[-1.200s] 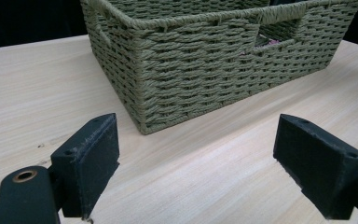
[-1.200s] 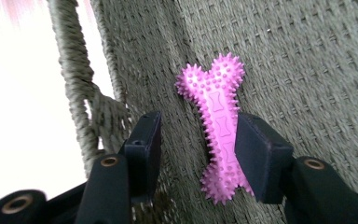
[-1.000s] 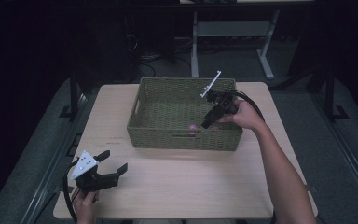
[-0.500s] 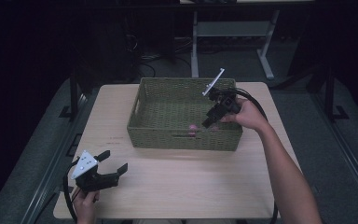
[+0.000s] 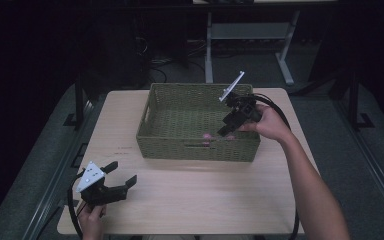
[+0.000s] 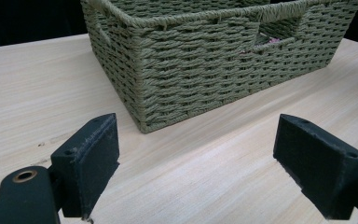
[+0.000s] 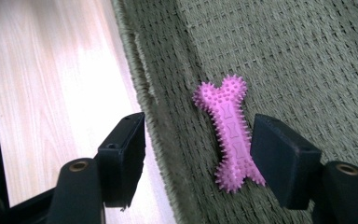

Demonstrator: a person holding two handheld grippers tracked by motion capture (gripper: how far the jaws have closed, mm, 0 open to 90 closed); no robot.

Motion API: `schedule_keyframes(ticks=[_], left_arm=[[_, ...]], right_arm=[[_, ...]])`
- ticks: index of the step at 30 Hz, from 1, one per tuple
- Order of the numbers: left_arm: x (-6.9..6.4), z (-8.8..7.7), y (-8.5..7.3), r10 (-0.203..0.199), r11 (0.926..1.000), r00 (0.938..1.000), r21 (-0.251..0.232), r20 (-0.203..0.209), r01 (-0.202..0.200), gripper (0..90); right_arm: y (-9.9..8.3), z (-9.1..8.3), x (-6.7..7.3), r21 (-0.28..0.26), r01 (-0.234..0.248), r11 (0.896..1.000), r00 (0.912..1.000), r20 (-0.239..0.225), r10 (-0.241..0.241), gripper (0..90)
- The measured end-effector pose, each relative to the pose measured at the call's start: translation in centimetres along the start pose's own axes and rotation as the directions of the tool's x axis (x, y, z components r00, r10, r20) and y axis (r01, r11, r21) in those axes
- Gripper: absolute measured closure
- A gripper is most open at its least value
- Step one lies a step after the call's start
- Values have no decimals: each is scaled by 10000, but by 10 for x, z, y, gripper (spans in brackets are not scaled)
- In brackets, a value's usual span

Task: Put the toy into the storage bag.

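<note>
While the right gripper point(image 5: 228, 131) hangs over the near right part of the woven basket point(image 5: 152, 112), its 2 jaws point down into the basket and stand apart with nothing pressed between them; they have just been opening. Seen along those jaws in the right gripper view, the pink bone toy point(image 7: 228, 133) lies flat on the basket floor, close against the inside of the near wall, its spiked surface upward. One jaw stands above the wall and table edge, the other just beside the toy's lower end, overlapping it in that view; whether that pad touches the toy cannot be told. From the high view the toy shows as a small pink spot point(image 5: 207, 136) below the jaw tips, near the handle slot in the near wall. The left gripper point(image 5: 117, 177) sits low over the near left corner of the wooden table point(image 5: 195, 190), well apart from the basket, held in the person's left hand point(image 5: 91, 220). Its jaws stand wide and empty, aimed toward the basket's near left corner, with bare tabletop between them in the left gripper view.
</note>
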State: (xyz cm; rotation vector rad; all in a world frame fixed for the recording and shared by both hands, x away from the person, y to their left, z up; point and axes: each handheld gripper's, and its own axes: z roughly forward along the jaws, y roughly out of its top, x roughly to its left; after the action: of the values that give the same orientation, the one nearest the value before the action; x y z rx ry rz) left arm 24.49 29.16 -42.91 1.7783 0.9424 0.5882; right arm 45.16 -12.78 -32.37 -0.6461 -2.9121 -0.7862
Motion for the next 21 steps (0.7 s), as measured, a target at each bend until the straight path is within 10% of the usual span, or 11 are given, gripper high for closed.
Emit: schedule_keyframes(ticks=[21], left_arm=[[-1, 1, 0, 45, 10000, 10000, 38, -18, -45, 138]], right_arm=[[-13, -17, 29, -369, 556, 9978, 9982, 248, -547, 323]])
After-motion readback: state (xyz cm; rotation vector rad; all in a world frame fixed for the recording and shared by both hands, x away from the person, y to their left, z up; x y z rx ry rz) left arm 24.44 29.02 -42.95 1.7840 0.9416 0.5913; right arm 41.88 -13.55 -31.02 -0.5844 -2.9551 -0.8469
